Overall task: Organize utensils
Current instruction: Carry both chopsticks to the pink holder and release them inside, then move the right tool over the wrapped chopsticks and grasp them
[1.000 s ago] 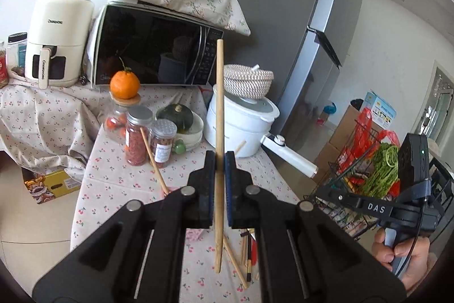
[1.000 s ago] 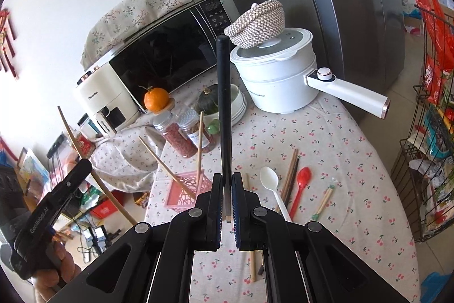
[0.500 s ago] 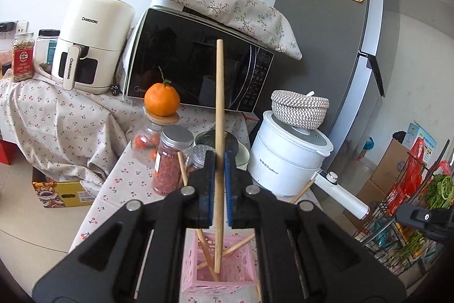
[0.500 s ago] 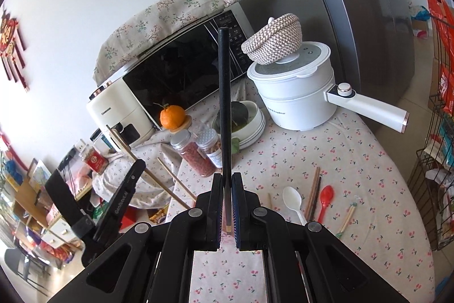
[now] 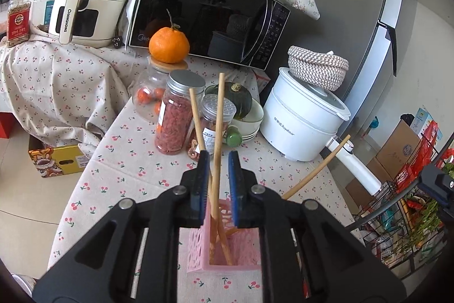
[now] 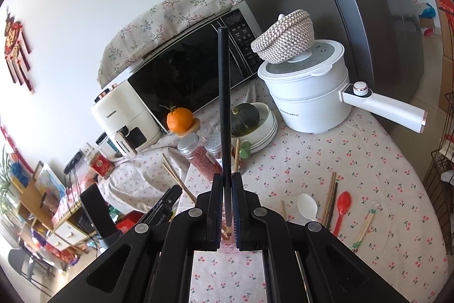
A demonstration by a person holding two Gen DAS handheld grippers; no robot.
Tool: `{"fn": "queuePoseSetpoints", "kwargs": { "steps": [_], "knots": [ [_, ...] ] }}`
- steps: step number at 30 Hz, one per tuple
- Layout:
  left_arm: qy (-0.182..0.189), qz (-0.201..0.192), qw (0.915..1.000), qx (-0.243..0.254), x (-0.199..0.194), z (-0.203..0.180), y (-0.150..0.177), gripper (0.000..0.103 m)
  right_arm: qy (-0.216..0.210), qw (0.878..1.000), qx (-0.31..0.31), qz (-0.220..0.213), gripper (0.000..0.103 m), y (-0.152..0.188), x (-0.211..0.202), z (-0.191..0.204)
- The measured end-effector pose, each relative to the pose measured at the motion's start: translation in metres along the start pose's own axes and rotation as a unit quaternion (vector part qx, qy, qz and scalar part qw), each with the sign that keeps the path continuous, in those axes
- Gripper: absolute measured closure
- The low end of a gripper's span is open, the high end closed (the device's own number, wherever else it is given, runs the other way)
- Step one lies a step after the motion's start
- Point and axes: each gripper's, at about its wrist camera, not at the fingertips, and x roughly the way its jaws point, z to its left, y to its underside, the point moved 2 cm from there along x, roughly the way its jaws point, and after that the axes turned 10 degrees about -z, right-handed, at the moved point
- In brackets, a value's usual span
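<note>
While the left gripper (image 5: pixel 217 183) has just been opening, its wooden chopstick (image 5: pixel 218 138) stands loose in the pink basket (image 5: pixel 224 252); the right gripper (image 6: pixel 226 206) (clamped on a black chopstick (image 6: pixel 223 104)) likely drops next.

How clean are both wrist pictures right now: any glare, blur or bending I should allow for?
Left wrist: sharp and daylit; the microwave door mirrors the room, and the fridge edge bows from the fisheye. Right wrist: also sharp; the fridge bows, corners go black.
</note>
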Motion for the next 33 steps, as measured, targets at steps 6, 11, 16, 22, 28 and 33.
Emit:
{"fn": "queuePoseSetpoints", "kwargs": {
  "steps": [6, 11, 16, 22, 28, 33],
  "knots": [
    [-0.020, 0.038, 0.9990, 0.009, -0.020, 0.004, -0.008, 0.063, 0.005, 1.000, 0.000, 0.017, 0.097, 0.014, 0.027, 0.003],
    [-0.044, 0.070, 0.9961, 0.032, -0.040, 0.010, -0.006, 0.048, 0.012, 0.999, -0.005, 0.039, 0.097, 0.026, 0.052, 0.004],
    [-0.065, 0.101, 0.9906, 0.065, -0.050, 0.015, 0.005, 0.040, 0.015, 0.998, -0.005, 0.067, 0.097, 0.039, 0.074, 0.005],
    [-0.062, 0.125, 0.9882, 0.064, -0.051, 0.025, 0.020, 0.037, 0.014, 0.995, -0.001, 0.094, 0.091, 0.047, 0.094, 0.004],
    [-0.049, 0.143, 0.9856, 0.075, -0.050, 0.020, 0.027, 0.026, 0.005, 0.998, 0.036, 0.051, 0.032, 0.026, 0.066, -0.008],
    [-0.033, 0.157, 0.9829, 0.091, -0.053, 0.010, 0.036, 0.017, 0.021, 0.998, 0.033, 0.042, 0.021, 0.015, 0.038, -0.020]
  ]
}}
